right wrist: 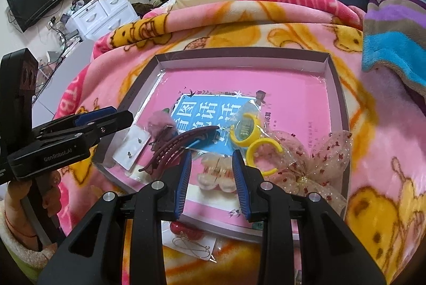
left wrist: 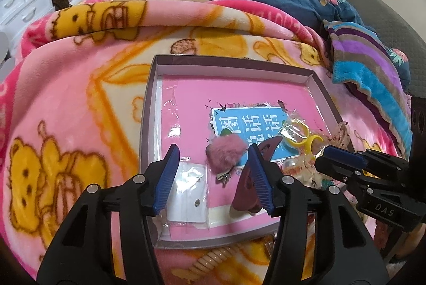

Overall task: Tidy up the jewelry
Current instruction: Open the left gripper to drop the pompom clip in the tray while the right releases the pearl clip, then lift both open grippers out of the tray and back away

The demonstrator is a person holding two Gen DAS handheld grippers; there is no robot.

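A shallow cardboard tray (left wrist: 318, 82) lies on a pink cartoon-print blanket (left wrist: 66, 104) spread over the bed, with a pink book (left wrist: 239, 96) flat inside it. The jewelry sits on the book toward the tray's near end: a pink pompom clip (left wrist: 226, 153), a dark maroon hair clip (right wrist: 177, 145), a white earring card (left wrist: 190, 194) in a clear sleeve, yellow rings (right wrist: 246, 142) in a bag, a clear hair claw (right wrist: 217, 173) and a sheer glittery bow (right wrist: 314, 160). The left gripper (left wrist: 213, 180) stands partly open above the earring card and pompom clip; its right finger overlaps the maroon clip, but nothing is gripped. The right gripper (right wrist: 211, 182) is narrowly parted, straddling the clear hair claw; whether its pads press the claw I cannot tell. A second earring card (right wrist: 190, 245) lies on the blanket outside the tray's near edge.
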